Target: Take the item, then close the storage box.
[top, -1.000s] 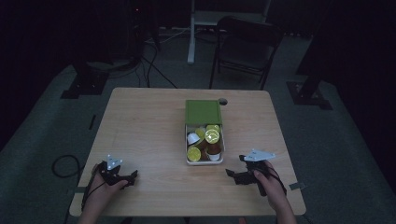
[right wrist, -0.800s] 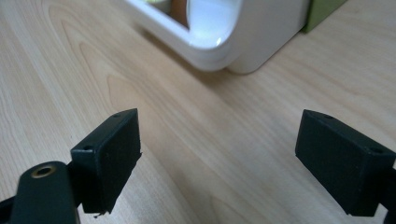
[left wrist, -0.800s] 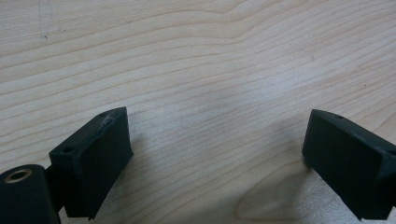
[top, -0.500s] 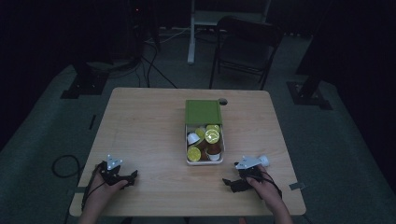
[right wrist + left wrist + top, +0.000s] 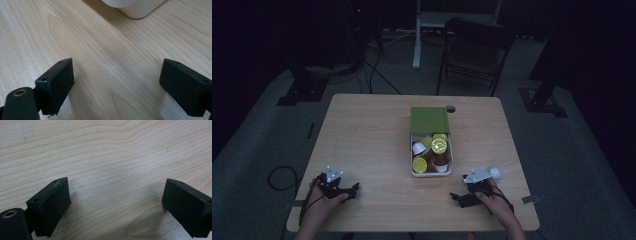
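Observation:
A white box [image 5: 413,170] with a green lid [image 5: 429,120] folded back stands at the middle of the wooden table [image 5: 367,130]. Inside lie several coffee capsules [image 5: 438,146], some with yellow-green tops, some brown or white. My left gripper [image 5: 352,189] rests on the table near the front left edge, held by a hand, its jaws wide apart over bare wood [image 5: 112,167]. My right gripper [image 5: 455,196] rests near the front right edge and points left toward the box, open with nothing between its jaws. A white corner of the box [image 5: 135,7] shows in the right gripper view.
A small dark hole [image 5: 451,108] sits in the table just behind the lid. A folding chair [image 5: 474,52] and a stand [image 5: 417,35] are behind the table on the dark floor. Cables [image 5: 279,177] trail off the left side.
My right gripper has slid back toward the front edge and turned left, its jaws now pointing at the box's near corner. The left gripper has stayed put.

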Tool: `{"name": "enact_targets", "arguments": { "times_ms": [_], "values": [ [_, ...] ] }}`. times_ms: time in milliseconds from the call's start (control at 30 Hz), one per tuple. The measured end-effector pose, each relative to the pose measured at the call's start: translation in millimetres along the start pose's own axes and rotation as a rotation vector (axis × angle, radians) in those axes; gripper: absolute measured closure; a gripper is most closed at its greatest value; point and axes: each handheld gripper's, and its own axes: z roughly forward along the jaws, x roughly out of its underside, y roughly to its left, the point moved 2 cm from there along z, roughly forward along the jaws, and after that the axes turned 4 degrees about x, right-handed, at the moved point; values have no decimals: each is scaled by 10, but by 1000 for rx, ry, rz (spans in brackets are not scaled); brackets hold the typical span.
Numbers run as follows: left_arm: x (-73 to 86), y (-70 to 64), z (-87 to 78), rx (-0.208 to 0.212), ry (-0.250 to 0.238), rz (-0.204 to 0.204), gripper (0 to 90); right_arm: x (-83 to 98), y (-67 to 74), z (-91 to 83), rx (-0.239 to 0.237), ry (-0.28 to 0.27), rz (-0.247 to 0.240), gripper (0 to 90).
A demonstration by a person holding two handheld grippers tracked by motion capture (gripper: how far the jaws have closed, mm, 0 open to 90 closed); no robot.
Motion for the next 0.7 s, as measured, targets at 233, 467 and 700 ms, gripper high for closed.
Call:
{"name": "enact_targets", "arguments": {
  "times_ms": [233, 467, 700],
  "values": [
    [0, 0, 0, 0, 0, 0, 86, 0, 0, 0, 0, 0, 0, 117],
    [0, -1, -1, 1, 1, 1, 86, 0, 0, 0, 0, 1, 0, 118],
    [-3, -34, -2, 53, -6, 91, 87, -1, 13, -1, 12, 1, 12, 118]
  ]
}}
